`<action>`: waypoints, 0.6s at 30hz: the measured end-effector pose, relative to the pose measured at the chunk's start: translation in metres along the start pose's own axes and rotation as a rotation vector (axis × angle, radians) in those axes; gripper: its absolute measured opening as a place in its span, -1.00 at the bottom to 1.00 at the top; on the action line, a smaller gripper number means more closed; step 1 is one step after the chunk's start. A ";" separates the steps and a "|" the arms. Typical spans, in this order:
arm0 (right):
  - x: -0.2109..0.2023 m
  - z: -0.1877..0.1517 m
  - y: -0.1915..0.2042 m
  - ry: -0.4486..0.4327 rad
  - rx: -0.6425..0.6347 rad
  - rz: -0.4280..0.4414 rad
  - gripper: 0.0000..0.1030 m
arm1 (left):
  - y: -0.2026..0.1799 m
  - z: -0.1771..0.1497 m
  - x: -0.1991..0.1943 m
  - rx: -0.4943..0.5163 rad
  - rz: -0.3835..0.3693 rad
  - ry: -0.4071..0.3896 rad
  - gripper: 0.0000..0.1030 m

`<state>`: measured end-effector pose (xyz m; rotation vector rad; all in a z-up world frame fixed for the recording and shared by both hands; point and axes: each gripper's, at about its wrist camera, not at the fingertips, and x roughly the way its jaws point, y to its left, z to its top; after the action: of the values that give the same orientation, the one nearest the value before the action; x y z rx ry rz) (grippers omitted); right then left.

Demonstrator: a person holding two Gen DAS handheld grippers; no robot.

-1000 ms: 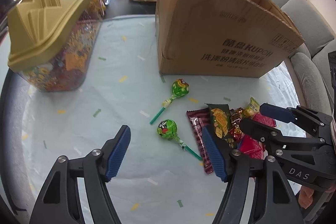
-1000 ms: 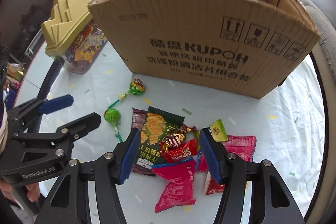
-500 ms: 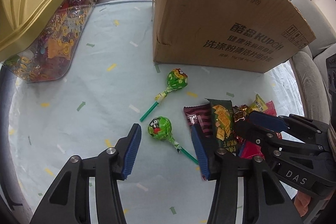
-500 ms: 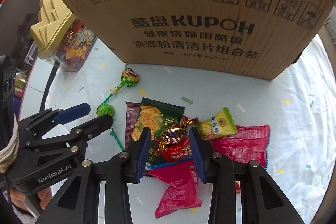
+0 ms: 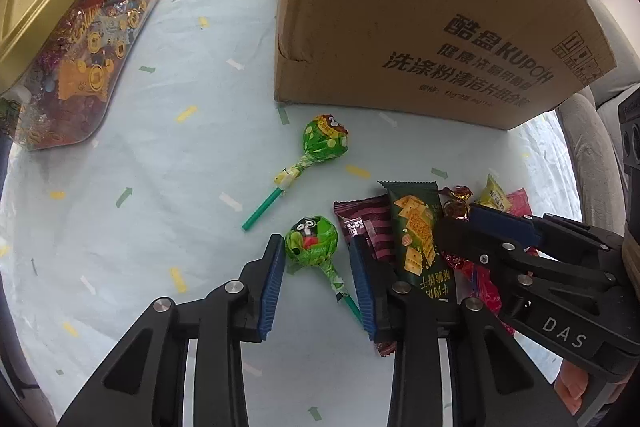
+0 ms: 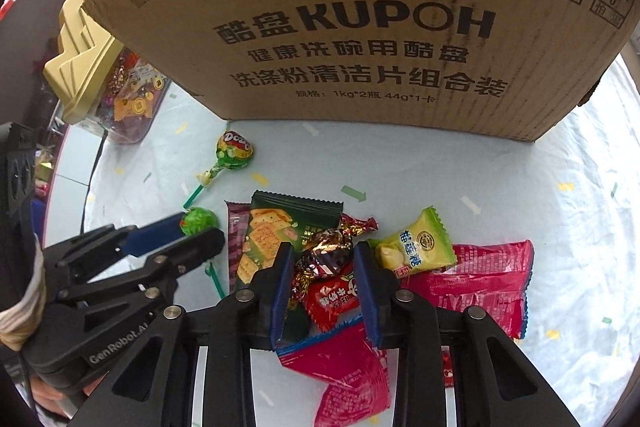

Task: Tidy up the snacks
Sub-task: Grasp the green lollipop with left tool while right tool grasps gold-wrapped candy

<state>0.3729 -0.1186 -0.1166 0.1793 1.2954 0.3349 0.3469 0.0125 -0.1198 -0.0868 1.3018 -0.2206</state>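
A pile of snacks lies on the pale tablecloth in front of a cardboard box (image 5: 420, 19) (image 6: 360, 7). My left gripper (image 5: 316, 259) is open, its blue pads on either side of a green lollipop (image 5: 312, 239), which also shows in the right wrist view (image 6: 199, 221). A second green lollipop (image 5: 325, 143) (image 6: 234, 151) lies nearer the box. My right gripper (image 6: 322, 267) is open around a foil-wrapped candy (image 6: 326, 253) (image 5: 456, 207) that lies on a dark green cracker packet (image 6: 276, 227) (image 5: 416, 227). A small red packet (image 6: 334, 301) lies under the candy.
A clear candy jar with a gold lid (image 5: 60, 27) (image 6: 100, 67) stands at the left. A yellow-green candy (image 6: 416, 247) and pink packets (image 6: 480, 279) lie right of my right gripper. A maroon packet (image 5: 364, 223) lies beside the cracker packet. A grey sofa (image 5: 592, 147) runs along the right.
Both grippers have moved down and forward and narrowed. The left now brackets the nearer lollipop. The right now brackets the foil candy.
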 end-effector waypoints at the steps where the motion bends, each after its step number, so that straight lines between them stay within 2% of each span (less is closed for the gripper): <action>1: -0.001 0.001 -0.001 0.001 0.001 0.003 -0.39 | -0.001 0.001 0.000 0.000 0.004 -0.004 -0.37; 4: -0.001 0.002 -0.002 -0.005 0.004 0.003 -0.45 | -0.003 0.003 0.003 -0.006 0.002 -0.005 -0.48; 9: -0.007 -0.001 -0.004 -0.026 -0.002 0.002 -0.46 | -0.002 0.002 -0.005 0.001 0.011 -0.025 -0.49; 18: -0.045 -0.008 -0.005 -0.104 -0.031 -0.009 -0.46 | -0.011 -0.003 -0.052 0.040 0.030 -0.138 -0.49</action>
<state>0.3555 -0.1394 -0.0790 0.1628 1.1874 0.3335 0.3299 0.0126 -0.0694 -0.0478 1.1602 -0.2113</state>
